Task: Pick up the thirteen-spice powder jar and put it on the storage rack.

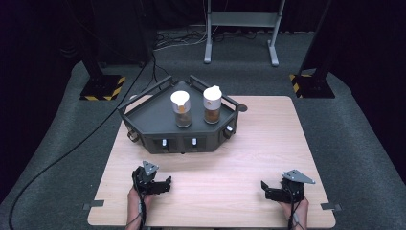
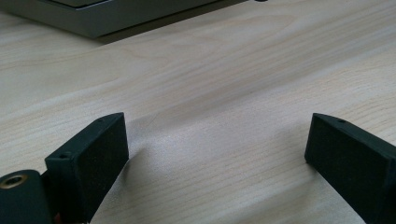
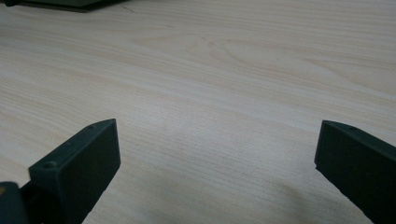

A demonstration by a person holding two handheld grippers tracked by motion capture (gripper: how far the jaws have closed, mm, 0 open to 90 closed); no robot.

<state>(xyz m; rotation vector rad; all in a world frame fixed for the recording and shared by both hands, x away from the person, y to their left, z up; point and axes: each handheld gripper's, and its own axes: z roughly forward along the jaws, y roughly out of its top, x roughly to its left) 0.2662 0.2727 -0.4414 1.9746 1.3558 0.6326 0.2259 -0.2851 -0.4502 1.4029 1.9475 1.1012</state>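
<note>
Wooden table, dark tray, two shakers aboard

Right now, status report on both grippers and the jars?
Both hand-held grippers, left and right, open, empty, low over table. Two jars upright on tray. Nothing between.

The high view looks forward and down from above the person's side, taking in the whole wooden bench and the dark tray at its far half. Each gripper view sits low and close over the wood grain, looking along its own jaws. All three views share the bench top; both gripper views catch the tray's edge at the top.
</note>
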